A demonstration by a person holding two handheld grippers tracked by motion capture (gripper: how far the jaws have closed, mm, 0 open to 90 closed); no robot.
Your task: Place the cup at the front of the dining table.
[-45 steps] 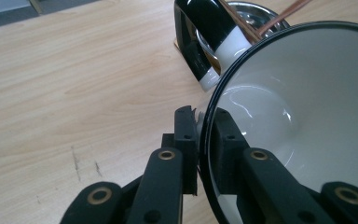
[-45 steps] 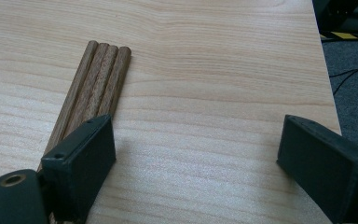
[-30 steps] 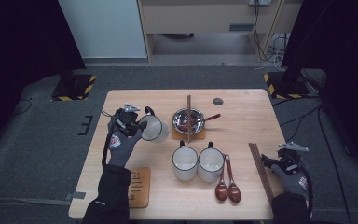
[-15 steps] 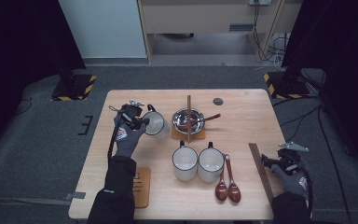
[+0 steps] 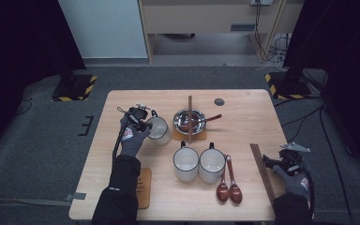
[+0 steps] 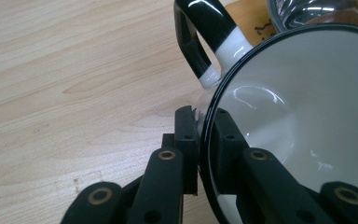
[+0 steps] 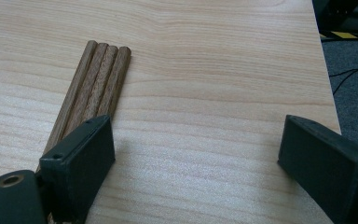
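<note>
A white mug (image 5: 159, 129) with a black rim and a black handle (image 6: 200, 37) is tilted just left of the steel bowl (image 5: 190, 121). My left gripper (image 5: 140, 119) is shut on its rim: in the left gripper view one jaw lies outside the wall and the other inside (image 6: 200, 126), with the white inside of the mug (image 6: 307, 116) at the right. My right gripper (image 5: 288, 158) rests at the table's right edge. In the right gripper view it stands open (image 7: 196, 149) with bare wood between the jaws, next to a bundle of wooden chopsticks (image 7: 95, 88).
Two more white mugs (image 5: 186, 163) (image 5: 212, 164) stand side by side at the centre. Two wooden spoons (image 5: 228, 186) lie to their right. The bowl sits on a coaster, with a chopstick (image 5: 190, 110) across it and a spoon in it. A wooden coaster (image 5: 143, 187) lies near the front left edge.
The left hand has shifted slightly with the mug and brought it lower toward the table. The right hand has stayed still.
</note>
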